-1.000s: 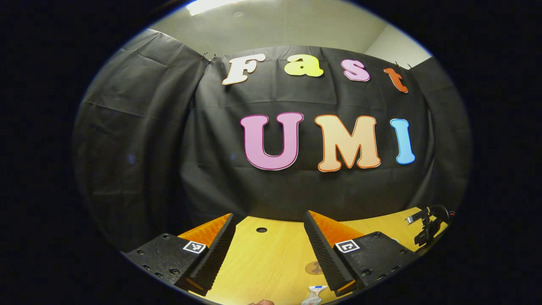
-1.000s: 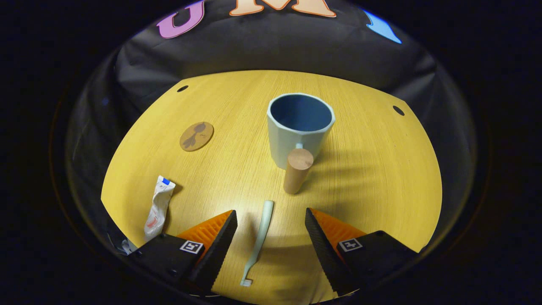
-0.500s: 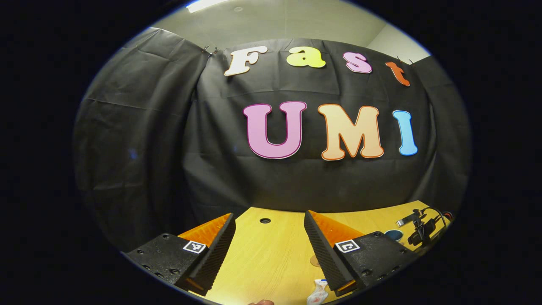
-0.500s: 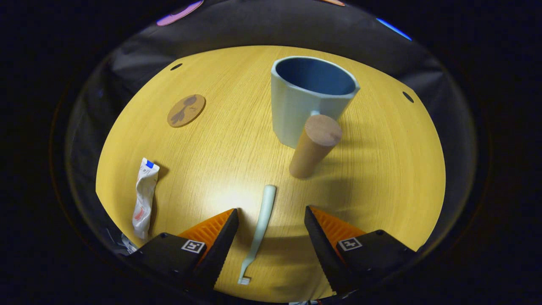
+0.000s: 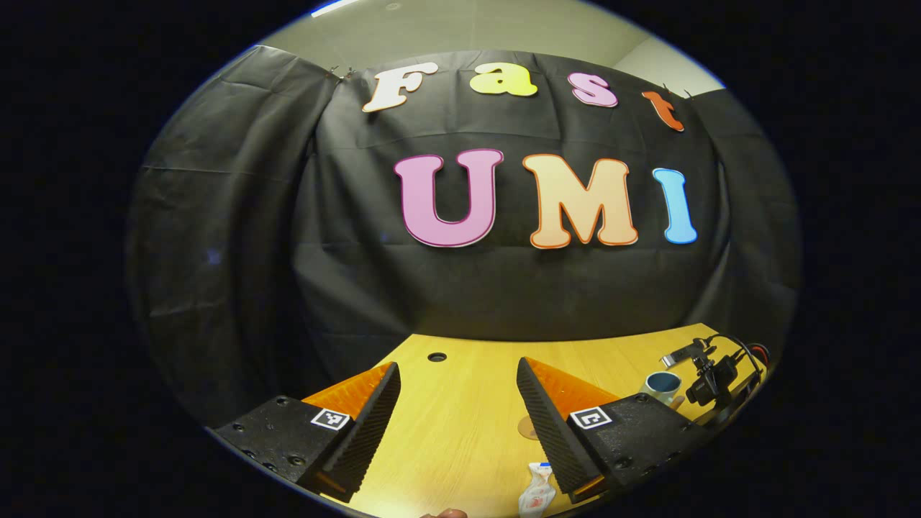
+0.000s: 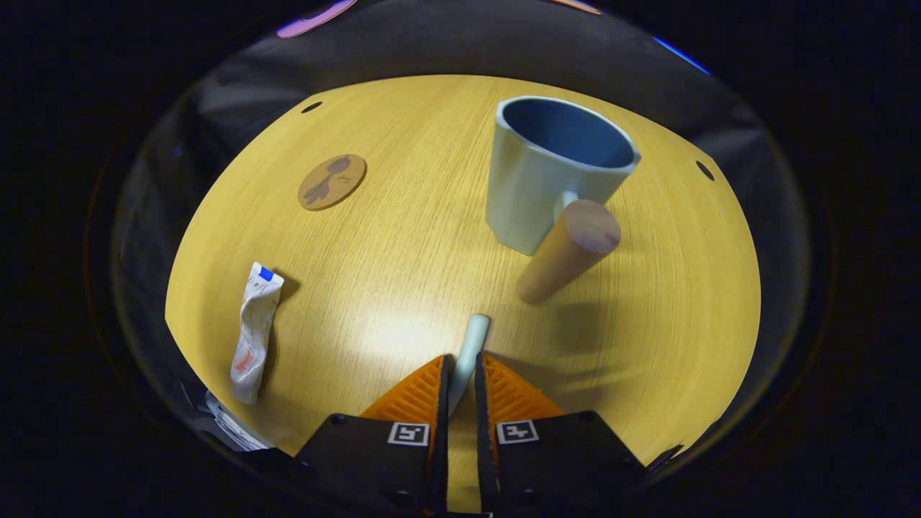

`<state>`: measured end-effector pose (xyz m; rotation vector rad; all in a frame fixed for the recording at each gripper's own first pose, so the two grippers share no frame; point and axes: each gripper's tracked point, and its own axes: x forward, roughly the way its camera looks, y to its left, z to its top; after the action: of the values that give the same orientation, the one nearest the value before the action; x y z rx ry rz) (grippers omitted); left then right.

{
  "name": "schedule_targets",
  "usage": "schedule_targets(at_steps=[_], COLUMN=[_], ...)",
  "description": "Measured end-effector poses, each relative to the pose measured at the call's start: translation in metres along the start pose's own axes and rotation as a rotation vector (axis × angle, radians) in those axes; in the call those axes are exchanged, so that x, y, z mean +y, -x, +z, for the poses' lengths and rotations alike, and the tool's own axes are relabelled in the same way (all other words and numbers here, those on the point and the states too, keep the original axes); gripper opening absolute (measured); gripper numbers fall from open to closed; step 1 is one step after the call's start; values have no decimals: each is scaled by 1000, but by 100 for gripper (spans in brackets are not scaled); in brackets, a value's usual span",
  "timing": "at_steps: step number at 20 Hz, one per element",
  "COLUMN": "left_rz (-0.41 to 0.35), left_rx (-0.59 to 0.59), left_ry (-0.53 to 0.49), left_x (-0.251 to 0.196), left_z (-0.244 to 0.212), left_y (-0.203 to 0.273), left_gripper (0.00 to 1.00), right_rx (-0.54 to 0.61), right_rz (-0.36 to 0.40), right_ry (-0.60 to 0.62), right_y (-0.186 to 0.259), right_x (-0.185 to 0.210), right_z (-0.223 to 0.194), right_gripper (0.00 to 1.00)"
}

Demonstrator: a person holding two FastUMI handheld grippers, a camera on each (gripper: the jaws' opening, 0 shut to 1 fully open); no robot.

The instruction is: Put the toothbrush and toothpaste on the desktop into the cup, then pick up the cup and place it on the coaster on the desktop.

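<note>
Low on the desk (image 6: pixel 403 273), my right gripper (image 6: pixel 460 378) is clamping the toothbrush (image 6: pixel 471 342) handle; lifting level, I'm aiming past the wooden handle into the cup (image 6: pixel 554 180). Left gripper (image 5: pixel 457 410) is hovering open.

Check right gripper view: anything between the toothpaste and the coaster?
Nothing. In the right gripper view, only bare desktop lies between the toothpaste and the coaster.

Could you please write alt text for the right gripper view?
The right gripper is shut on a toothbrush lying on the wooden desktop. Beyond stand an empty cup with a wooden handle, a round coaster and a toothpaste tube.
</note>
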<state>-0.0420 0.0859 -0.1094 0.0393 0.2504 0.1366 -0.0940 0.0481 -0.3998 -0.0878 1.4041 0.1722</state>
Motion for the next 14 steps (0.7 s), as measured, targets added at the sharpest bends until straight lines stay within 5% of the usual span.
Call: schedule_targets(at_steps=[3,14], left_rz=[-55,-212], left_rx=[68,379], left_ry=[-17,-43], left_x=[-17,-72], left_z=[-25,-127], left_y=[-2,-6], left_gripper=[95,95], right_rx=[34,-42], right_rz=[55,53], right_ry=[-67,-36], right_y=[1,-1], right_x=[-1,-1], right_z=[-1,0], right_gripper=[3,5])
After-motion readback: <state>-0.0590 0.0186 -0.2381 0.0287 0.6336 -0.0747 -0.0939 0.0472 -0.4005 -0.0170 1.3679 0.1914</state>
